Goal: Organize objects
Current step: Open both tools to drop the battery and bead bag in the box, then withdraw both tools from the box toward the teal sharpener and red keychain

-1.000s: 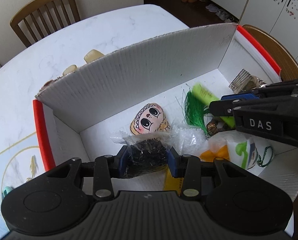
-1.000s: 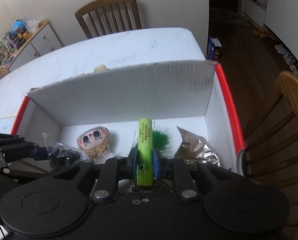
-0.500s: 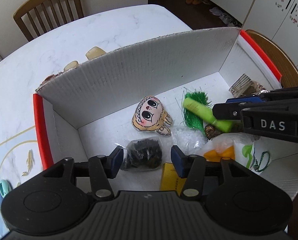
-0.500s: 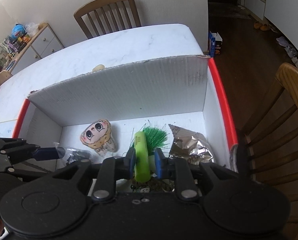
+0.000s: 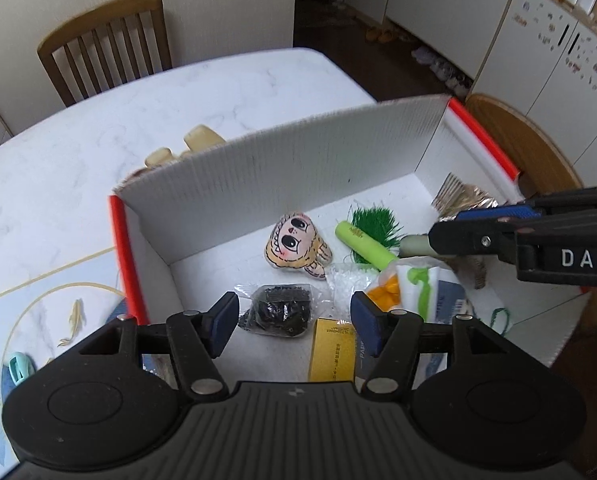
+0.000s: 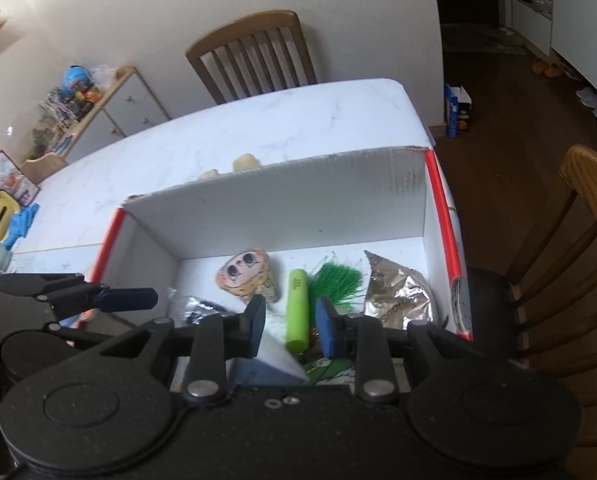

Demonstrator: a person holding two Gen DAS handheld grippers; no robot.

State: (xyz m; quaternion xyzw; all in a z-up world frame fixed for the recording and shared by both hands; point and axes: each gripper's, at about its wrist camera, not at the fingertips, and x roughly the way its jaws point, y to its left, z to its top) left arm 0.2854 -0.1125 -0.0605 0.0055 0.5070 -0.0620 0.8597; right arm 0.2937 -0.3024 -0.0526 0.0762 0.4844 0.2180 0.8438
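Observation:
A white corrugated box [image 5: 298, 168] with red edges stands on the marble table. Inside lie a doll-face toy [image 5: 296, 242], a lime-green tube [image 5: 364, 242], a green tassel [image 5: 376, 222], a bag of black bits [image 5: 278, 310], a yellow card [image 5: 332, 354] and a foil packet [image 5: 464, 198]. My left gripper [image 5: 294, 320] is open and empty above the black bag. My right gripper [image 6: 290, 326] is open above the green tube [image 6: 297, 306], which lies loose in the box [image 6: 282, 208]. The doll toy [image 6: 246, 274] and foil packet [image 6: 398, 294] also show there.
Beige objects [image 5: 200, 138] sit on the table behind the box. A wooden chair [image 5: 106, 46] stands at the far side and another [image 6: 578, 264] at the right. A fish-pattern mat [image 5: 46, 312] lies left of the box.
Both grippers opened. The left let go of the black bag and the right let go of the green tube; both items now lie in the box, and both grippers have lifted back.

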